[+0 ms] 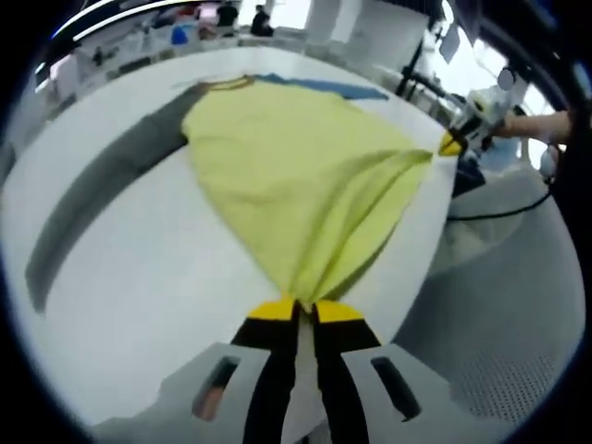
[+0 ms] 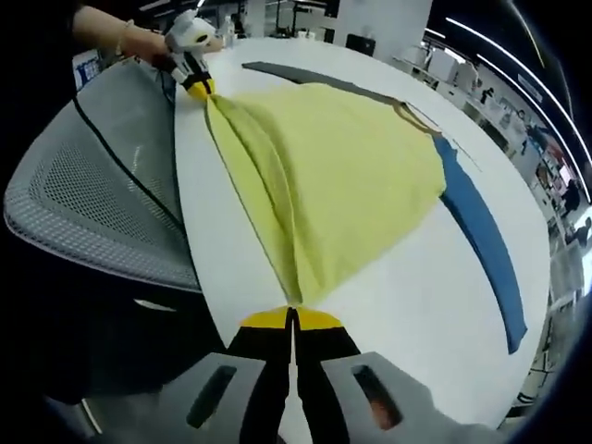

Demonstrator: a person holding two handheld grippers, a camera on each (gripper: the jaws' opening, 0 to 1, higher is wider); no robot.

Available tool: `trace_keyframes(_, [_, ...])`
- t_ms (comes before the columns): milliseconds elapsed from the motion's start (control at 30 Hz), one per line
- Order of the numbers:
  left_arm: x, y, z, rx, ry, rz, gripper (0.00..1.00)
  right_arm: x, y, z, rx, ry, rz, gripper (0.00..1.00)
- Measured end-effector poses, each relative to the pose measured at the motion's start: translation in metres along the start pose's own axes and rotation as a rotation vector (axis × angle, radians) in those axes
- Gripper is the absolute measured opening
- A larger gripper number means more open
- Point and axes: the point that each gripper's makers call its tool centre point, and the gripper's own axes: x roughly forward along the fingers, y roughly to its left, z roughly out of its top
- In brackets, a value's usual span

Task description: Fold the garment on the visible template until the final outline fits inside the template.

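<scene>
A soft, light yellow garment is being pinched at two bunched corners, frame bottom, by the closed left gripper and right gripper, likely draping limply.

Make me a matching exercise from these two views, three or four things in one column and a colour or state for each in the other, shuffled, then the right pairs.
Things:
1. garment
2. strip by the collar
3. long strip at the far side
4. left claw

Colour or state:
A. grey
B. shut on the cloth's edge
C. yellow
D. blue

Pairs: 1-C, 2-D, 3-A, 4-B
</scene>
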Motion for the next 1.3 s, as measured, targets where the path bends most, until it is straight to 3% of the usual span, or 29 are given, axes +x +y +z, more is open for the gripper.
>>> trace_keyframes(233, [-0.002, -0.001, -0.001, -0.001, 0.005, 0.001, 0.02, -0.004, -0.003, 0.006, 0.049, -0.014, -0.025, 0.08])
trace_keyframes(400, [-0.003, -0.003, -0.004, 0.002, 0.011, 0.000, 0.01, 0.004, -0.004, 0.026, 0.011, -0.033, -0.030, 0.11])
trace_keyframes(533, [-0.005, -0.004, -0.006, 0.000, 0.017, 0.000, 0.00, 0.018, -0.001, 0.031, -0.009, -0.024, -0.017, 0.12])
trace_keyframes(767, [-0.009, -0.006, -0.016, 0.004, 0.043, 0.000, 0.00, 0.025, 0.005, 0.027, -0.079, 0.009, -0.025, 0.01])
trace_keyframes(1300, [-0.013, -0.008, -0.017, -0.002, 0.039, 0.010, 0.00, 0.022, 0.014, 0.015, -0.070, 0.024, -0.021, 0.01])
